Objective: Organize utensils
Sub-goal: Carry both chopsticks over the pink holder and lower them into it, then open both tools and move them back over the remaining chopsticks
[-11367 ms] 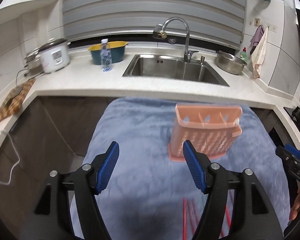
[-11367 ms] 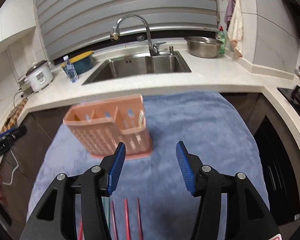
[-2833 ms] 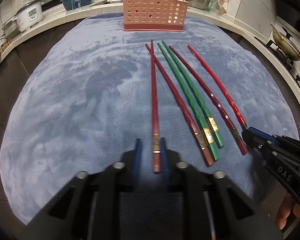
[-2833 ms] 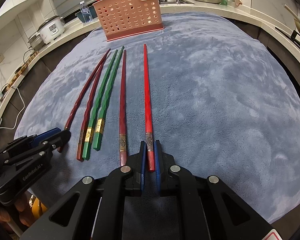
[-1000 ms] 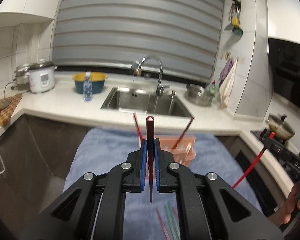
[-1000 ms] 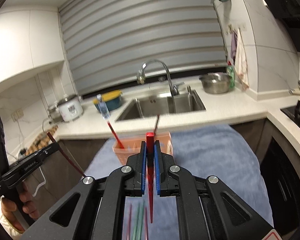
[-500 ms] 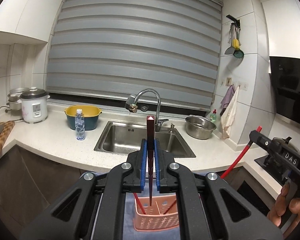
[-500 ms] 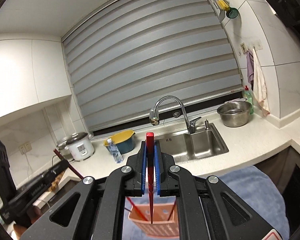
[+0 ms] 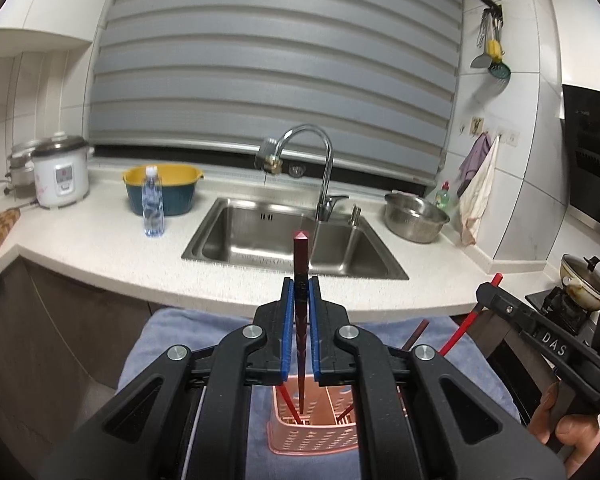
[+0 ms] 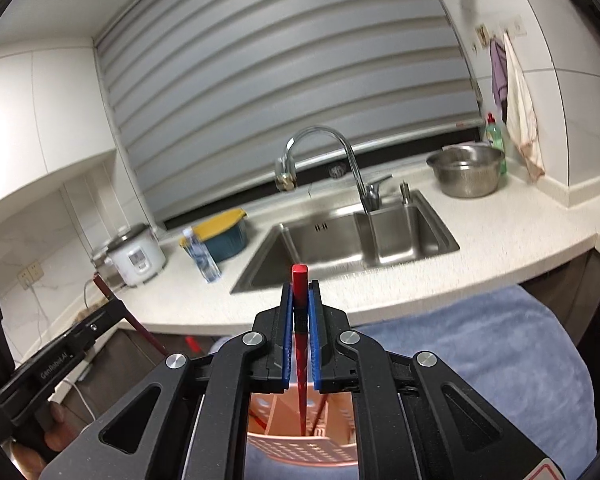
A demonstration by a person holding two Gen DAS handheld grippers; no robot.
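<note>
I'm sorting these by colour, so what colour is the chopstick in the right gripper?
Bright red. The chopstick shows best in the right wrist view, clamped upright over the pink basket.

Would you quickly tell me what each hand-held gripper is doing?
Left hand-held gripper: closed on dark red chopstick.
Right hand-held gripper: closed on bright red chopstick.

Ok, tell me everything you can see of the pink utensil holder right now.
The pink utensil holder is a plastic basket whose walls are perforated with rows of holes, with inner dividers visible from the right wrist view. It stands upright on the blue towel, below both tools and largely hidden by them. Red chopsticks already lean inside it. The dark red chopstick clamped in the left tool points down into its open top.
</note>
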